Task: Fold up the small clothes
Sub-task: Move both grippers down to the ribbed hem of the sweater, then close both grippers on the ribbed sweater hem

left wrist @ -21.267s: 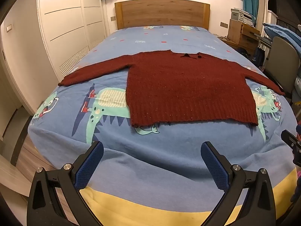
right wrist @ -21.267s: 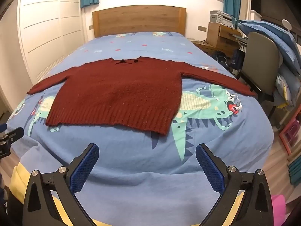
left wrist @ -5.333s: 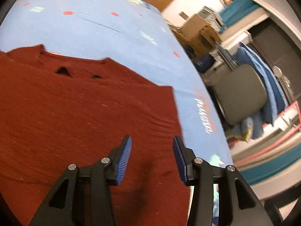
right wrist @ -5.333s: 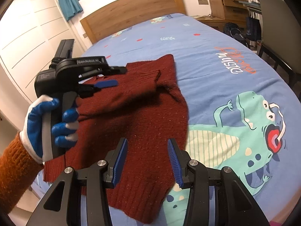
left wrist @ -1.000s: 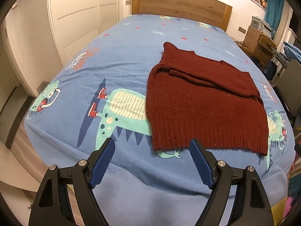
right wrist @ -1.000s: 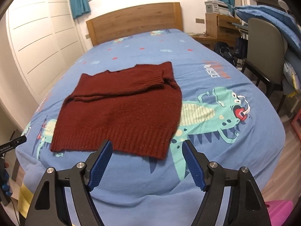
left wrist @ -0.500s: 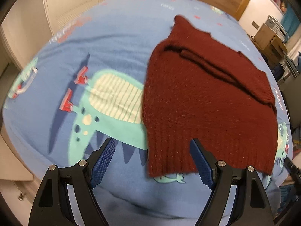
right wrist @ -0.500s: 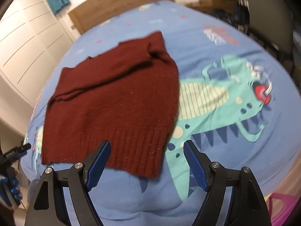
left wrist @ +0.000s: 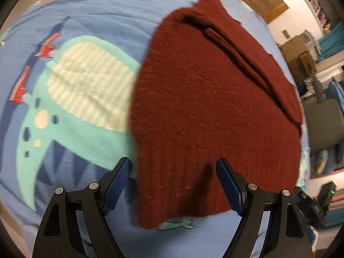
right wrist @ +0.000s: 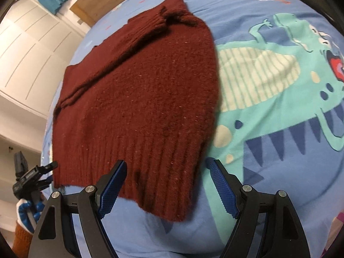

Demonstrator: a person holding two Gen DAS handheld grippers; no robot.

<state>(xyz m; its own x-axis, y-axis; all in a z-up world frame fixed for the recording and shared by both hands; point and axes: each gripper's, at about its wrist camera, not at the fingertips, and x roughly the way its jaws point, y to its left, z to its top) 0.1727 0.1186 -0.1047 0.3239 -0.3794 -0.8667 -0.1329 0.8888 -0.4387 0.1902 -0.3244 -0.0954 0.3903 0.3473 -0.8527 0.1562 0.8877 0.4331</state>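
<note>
dark red sweater (left wrist: 215,107) lies flat on the blue dinosaur bedspread (left wrist: 75,86), sleeves folded in. left gripper (left wrist: 173,180) and right gripper (right wrist: 166,178) hover over hem corners, jaws wide, empty.

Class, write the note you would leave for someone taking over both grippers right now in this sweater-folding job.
Left gripper: open, empty, over the sweater's left hem corner.
Right gripper: open, empty, over the right hem corner.
Sweater lies flat on the bed, hem nearest you.
Done: both sleeves folded in across the chest.
Left: probably grip both hem corners and fold the hem up toward the collar.
</note>
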